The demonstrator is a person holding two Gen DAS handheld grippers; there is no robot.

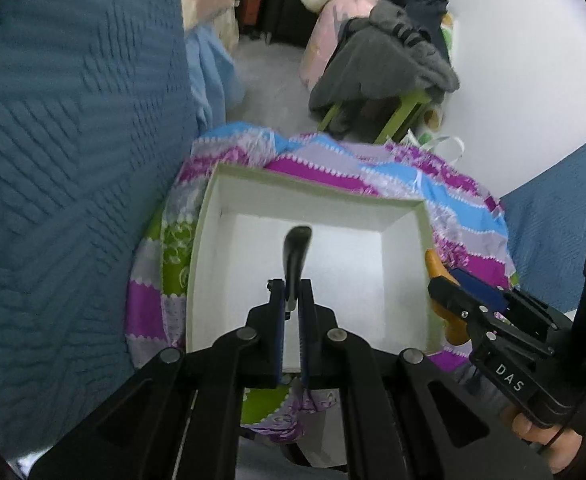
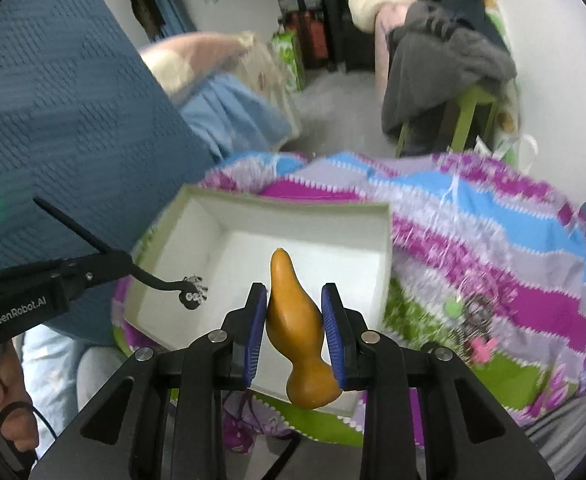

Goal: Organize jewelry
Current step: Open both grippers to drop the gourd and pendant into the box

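Observation:
A white open box [image 1: 401,210] sits on a colourful patchwork cloth [image 1: 325,168]; it also shows in the right wrist view [image 2: 385,240]. My left gripper [image 1: 292,286] is shut on a black hair clip [image 1: 296,248] and holds it over the box; in the right wrist view the clip [image 2: 165,282] ends in sparkly stones [image 2: 193,293]. My right gripper [image 2: 295,308] is shut on an orange gourd-shaped piece [image 2: 297,332] over the box's near edge; it shows in the left wrist view [image 1: 437,268] at the box's right wall. More jewelry [image 2: 475,320] lies on the cloth at right.
A blue quilted cover [image 1: 73,140] rises at left. A green stool [image 2: 469,116] draped with grey clothes [image 2: 441,72] stands behind the cloth. Piled bedding and bags [image 2: 253,68] lie beyond on the floor.

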